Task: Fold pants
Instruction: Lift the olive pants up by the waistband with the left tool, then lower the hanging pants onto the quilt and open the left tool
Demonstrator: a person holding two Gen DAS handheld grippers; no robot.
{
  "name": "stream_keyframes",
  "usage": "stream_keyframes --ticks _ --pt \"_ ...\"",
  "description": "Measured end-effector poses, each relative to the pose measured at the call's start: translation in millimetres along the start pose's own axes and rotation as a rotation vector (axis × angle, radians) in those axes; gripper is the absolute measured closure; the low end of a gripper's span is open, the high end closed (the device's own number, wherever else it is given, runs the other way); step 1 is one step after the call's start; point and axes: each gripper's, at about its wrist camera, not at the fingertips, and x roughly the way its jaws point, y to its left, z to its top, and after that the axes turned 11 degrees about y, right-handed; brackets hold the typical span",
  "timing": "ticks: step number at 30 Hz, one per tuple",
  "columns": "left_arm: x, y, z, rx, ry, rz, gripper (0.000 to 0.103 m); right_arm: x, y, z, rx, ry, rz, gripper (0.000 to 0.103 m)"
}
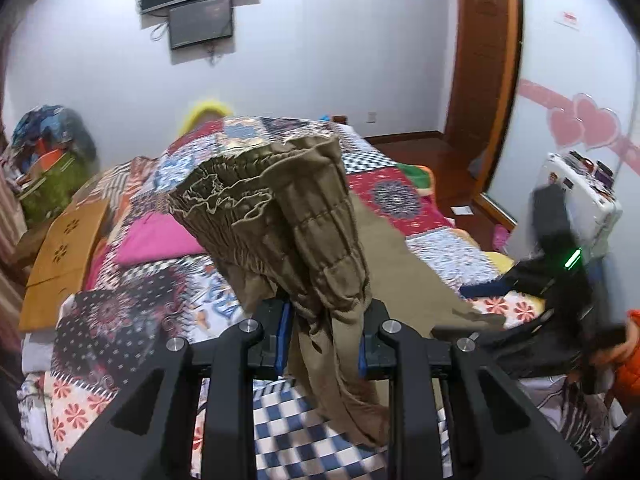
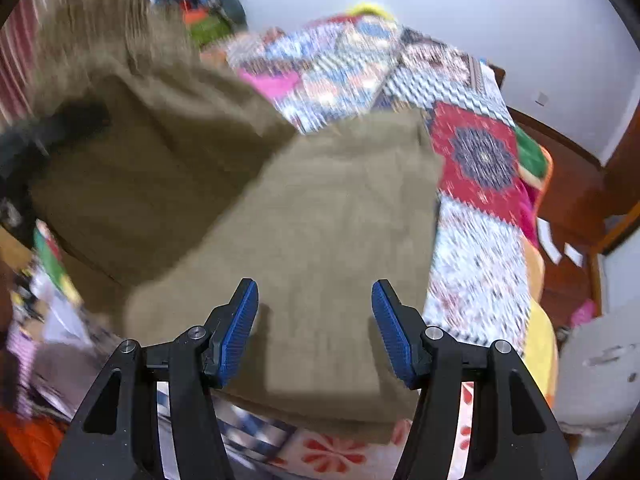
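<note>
The olive-brown pants (image 1: 304, 216) hang from my left gripper (image 1: 324, 340), which is shut on the fabric just below the ruffled elastic waistband and holds it above the bed. In the right wrist view the pants (image 2: 304, 216) lie partly spread on the patchwork quilt (image 2: 476, 264), one part lifted toward the upper left. My right gripper (image 2: 316, 328) is open and empty just above the near part of the pants. The right gripper (image 1: 560, 292) also shows blurred at the right of the left wrist view.
A patchwork quilt (image 1: 132, 320) covers the bed. A wooden board (image 1: 60, 248) lies at the bed's left edge. A green basket of clothes (image 1: 52, 176) stands in the corner. A white appliance (image 1: 576, 196) stands by the right wall. Wooden door (image 1: 484, 60) behind.
</note>
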Motion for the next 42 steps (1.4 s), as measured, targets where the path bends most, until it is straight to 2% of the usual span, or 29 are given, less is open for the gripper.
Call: stream_keyframes --ticks 2,6,8,14,17,25,27,29,37,42 --pt "2.8 -12.0 4.6 0.022 0.000 -0.017 0.078 19.2 -2.2 -8.6 -0.010 0.054 0.022 0.047" --pt "9.1 -30.4 11.9 0.060 0.010 -0.030 0.079 25.8 -21.2 -10.5 0.064 0.052 0.130 0.046" --pt "12.6 -37.5 14.7 0.076 0.017 -0.033 0.079 21.4 -28.9 -12.9 0.106 0.039 0.157 0.046" --pt "22.2 -50.8 23.4 0.109 0.032 -0.055 0.079 -16.6 -46.4 -31.0 0.138 -0.039 0.093 0.046" --pt "26.8 -58.6 30.6 0.123 0.039 -0.071 0.079 -23.8 -57.6 -41.5 0.170 -0.050 0.053 0.046" --pt "43.3 -81.1 43.1 0.157 0.067 -0.122 0.079 18.5 -60.8 -63.0 0.228 0.028 0.085 0.044" --pt "49.2 -85.4 44.9 0.162 0.077 -0.137 0.079 19.8 -70.7 -65.5 0.277 0.020 0.140 0.044" --pt "54.4 -90.6 46.7 0.163 0.094 -0.155 0.079 18.1 -72.8 -66.8 0.290 0.018 0.160 0.044" --pt "82.1 -112.0 47.3 0.219 0.163 -0.186 0.079 13.2 -71.1 -67.5 0.289 0.017 0.134 0.044" --pt "101.1 -129.2 43.0 0.282 0.213 -0.177 0.079 -19.9 -83.3 -75.2 0.319 -0.052 0.069 0.044"
